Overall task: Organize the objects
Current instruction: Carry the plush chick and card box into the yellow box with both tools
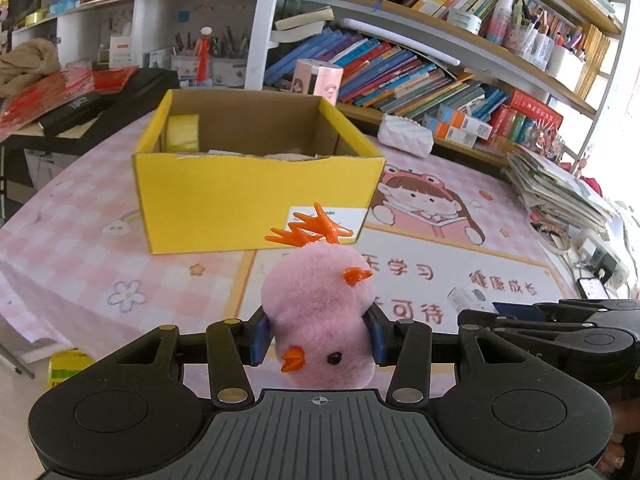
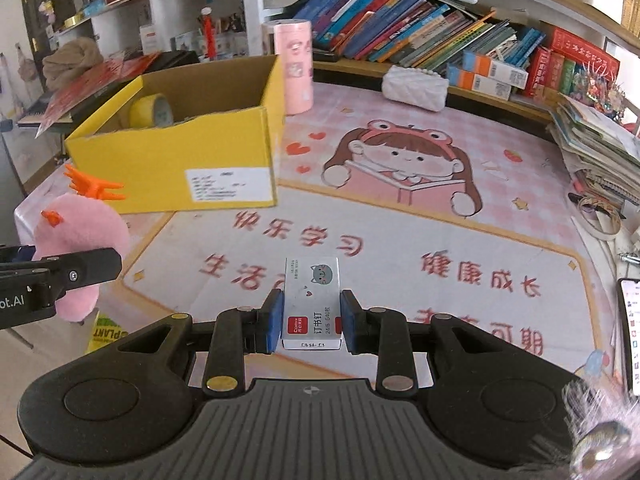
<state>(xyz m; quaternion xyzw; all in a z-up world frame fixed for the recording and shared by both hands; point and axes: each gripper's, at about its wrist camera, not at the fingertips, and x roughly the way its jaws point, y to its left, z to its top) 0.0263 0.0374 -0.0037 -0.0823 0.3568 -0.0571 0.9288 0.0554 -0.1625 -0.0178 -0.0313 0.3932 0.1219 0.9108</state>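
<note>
My left gripper [image 1: 318, 338] is shut on a pink plush chick [image 1: 320, 304], held upside down with its orange feet up, above the table in front of the open yellow cardboard box [image 1: 256, 196]. The chick also shows at the left of the right wrist view [image 2: 80, 240]. My right gripper [image 2: 311, 320] is shut on a small white staples box [image 2: 312, 300] with a grey cat print, above the pink desk mat [image 2: 400, 208]. The yellow box [image 2: 176, 164] stands to the front left of it and holds a yellow tape roll [image 2: 152, 110].
A pink cylinder [image 2: 294, 68] stands behind the box. A white quilted pouch [image 2: 414, 88] lies by the bookshelf [image 2: 420, 36]. A pile of booklets [image 2: 596, 148] and a phone [image 2: 630, 328] are at the right edge. The right gripper's body [image 1: 560, 320] shows in the left wrist view.
</note>
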